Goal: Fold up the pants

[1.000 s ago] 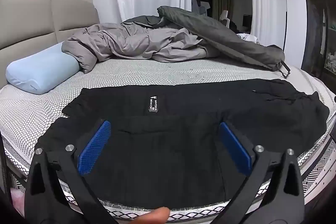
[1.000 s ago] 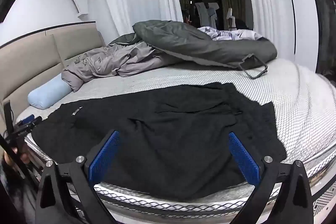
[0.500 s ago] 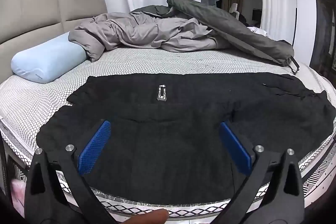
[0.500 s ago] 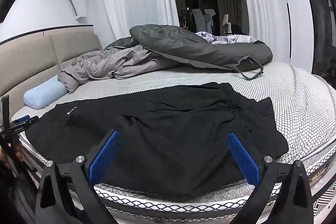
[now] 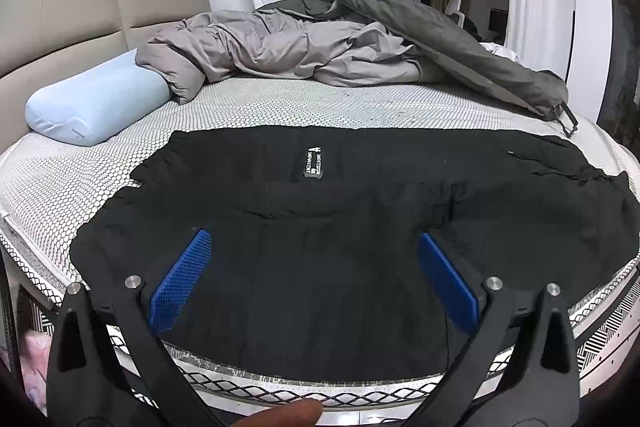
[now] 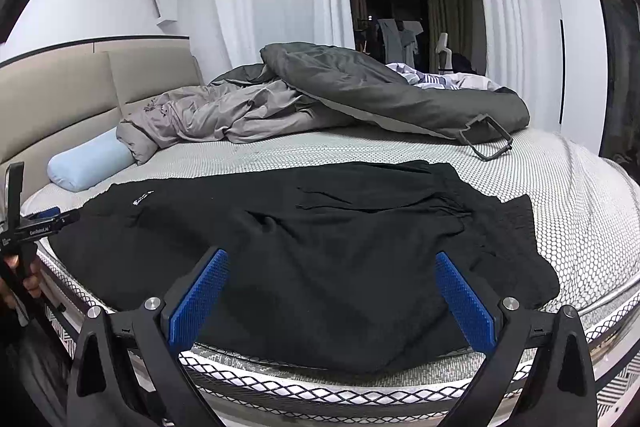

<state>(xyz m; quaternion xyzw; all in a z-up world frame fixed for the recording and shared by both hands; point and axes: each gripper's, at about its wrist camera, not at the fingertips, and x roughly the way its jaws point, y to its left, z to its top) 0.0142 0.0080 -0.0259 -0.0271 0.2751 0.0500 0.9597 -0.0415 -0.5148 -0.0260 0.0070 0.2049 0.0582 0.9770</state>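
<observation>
Black pants [image 5: 344,251] lie spread across the near side of the mattress [image 5: 280,107], one half folded over the other, a small white-lettered label [image 5: 313,163] facing up. In the right wrist view the same pants [image 6: 320,247] reach to the bed's front edge. My left gripper [image 5: 314,247] hovers open just above the pants near the front edge, holding nothing. Over the other end of the pants my right gripper [image 6: 331,263] is open too, with nothing between its blue pads. The left gripper [image 6: 40,223] also shows at the far left of the right wrist view, in a hand.
A crumpled grey duvet [image 5: 280,51] and a dark sleeping bag [image 5: 460,43] fill the far half of the bed. A light blue pillow [image 5: 96,107] lies by the beige headboard [image 5: 60,11]. White curtains hang behind. A fingertip [image 5: 288,415] shows at the bottom edge.
Both grippers have risen and drawn back slightly, so the pants sit lower and farther in each view. Both stay open. The pants have not moved.
</observation>
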